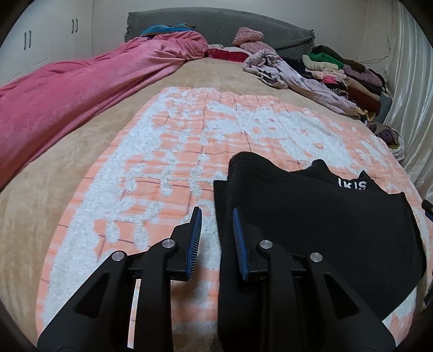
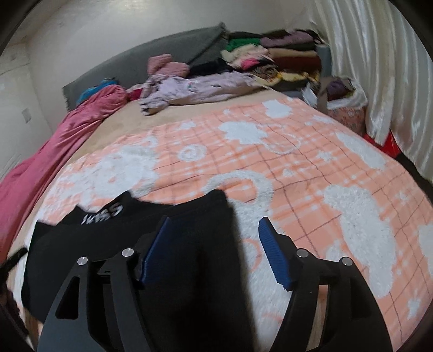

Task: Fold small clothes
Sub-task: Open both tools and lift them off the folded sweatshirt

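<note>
A black garment [image 1: 311, 216] with white lettering on its waistband lies on the orange-and-white blanket [image 1: 176, 151]. My left gripper [image 1: 216, 214] is open, its blue pads straddling the garment's left edge, low over the blanket. In the right wrist view the same black garment [image 2: 189, 243] lies at the lower left. My right gripper [image 2: 213, 224] is open, its jaws wide apart astride the garment's right edge. Neither gripper holds anything.
A pink quilt [image 1: 67, 97] runs along the bed's left side. A lilac garment [image 1: 297, 78] and a pile of folded clothes [image 1: 346, 73] sit at the far right by the grey headboard [image 1: 216, 24]. A white curtain [image 2: 379, 67] and a floral bag [image 2: 346, 113] stand on the right.
</note>
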{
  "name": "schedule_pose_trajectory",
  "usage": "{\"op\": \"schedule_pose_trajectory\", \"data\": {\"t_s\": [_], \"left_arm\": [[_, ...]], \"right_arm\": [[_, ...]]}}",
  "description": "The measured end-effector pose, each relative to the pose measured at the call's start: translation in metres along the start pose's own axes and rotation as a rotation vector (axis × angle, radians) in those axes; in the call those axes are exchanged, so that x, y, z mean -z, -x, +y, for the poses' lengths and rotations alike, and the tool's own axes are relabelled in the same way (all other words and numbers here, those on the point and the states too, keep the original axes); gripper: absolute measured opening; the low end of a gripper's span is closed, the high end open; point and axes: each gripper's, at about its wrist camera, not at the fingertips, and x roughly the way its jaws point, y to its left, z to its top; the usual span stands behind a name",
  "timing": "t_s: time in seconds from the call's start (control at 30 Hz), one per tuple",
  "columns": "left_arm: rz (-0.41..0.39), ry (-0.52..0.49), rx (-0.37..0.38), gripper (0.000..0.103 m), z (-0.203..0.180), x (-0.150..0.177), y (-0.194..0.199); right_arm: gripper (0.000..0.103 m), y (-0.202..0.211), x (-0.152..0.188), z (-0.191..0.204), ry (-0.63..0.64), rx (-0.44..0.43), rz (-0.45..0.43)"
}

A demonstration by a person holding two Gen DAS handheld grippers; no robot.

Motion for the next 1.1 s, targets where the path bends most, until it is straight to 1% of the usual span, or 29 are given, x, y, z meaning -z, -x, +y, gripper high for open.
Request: {"op": "schedule_pose_trajectory", "data": {"t_s": [0.07, 0.13, 0.27, 0.33, 0.4, 0.47, 0.53, 0.63, 0.77, 0.9, 1.0, 1.1], "left_arm": [[-0.009, 0.011, 0.001, 0.023, 0.002, -0.001, 0.005], [-0.019, 0.02, 0.003, 0.03, 0.003, -0.002, 0.01], [-0.025, 0.005, 0.011, 0.036, -0.002, -0.002, 0.015], [-0.015, -0.001, 0.015, 0.04, -0.004, 0.0, 0.014], [-0.003, -0.007, 0.019, 0.041, -0.006, 0.002, 0.012], [0.02, -0.013, 0.023, 0.045, -0.008, 0.004, 0.01], [0.043, -0.018, 0.023, 0.052, -0.008, 0.007, 0.006], [0.075, -0.033, 0.027, 0.057, -0.01, 0.011, 0.0], [0.111, -0.046, 0.011, 0.059, -0.01, 0.017, -0.011], [0.111, -0.024, 0.02, 0.061, -0.006, 0.016, -0.009], [0.092, -0.001, 0.034, 0.068, -0.003, 0.012, -0.003], [0.084, 0.006, 0.039, 0.069, -0.001, 0.009, 0.0]], "right_arm": [[0.072, 0.012, 0.008, 0.011, 0.044, -0.015, -0.014], [0.073, 0.02, 0.017, 0.02, 0.077, -0.035, -0.016], [0.073, 0.031, 0.041, 0.04, 0.143, -0.078, 0.01], [0.073, 0.033, 0.05, 0.047, 0.165, -0.085, 0.027], [0.073, 0.034, 0.06, 0.054, 0.191, -0.082, 0.049], [0.073, 0.033, 0.068, 0.058, 0.197, -0.087, 0.072], [0.073, 0.031, 0.075, 0.058, 0.188, -0.08, 0.096], [0.073, 0.027, 0.083, 0.056, 0.183, -0.073, 0.114], [0.073, 0.02, 0.091, 0.057, 0.2, -0.055, 0.14], [0.073, 0.025, 0.091, 0.062, 0.218, -0.044, 0.126], [0.075, 0.034, 0.091, 0.066, 0.22, -0.077, 0.109], [0.076, 0.045, 0.091, 0.075, 0.245, -0.103, 0.082]]}}
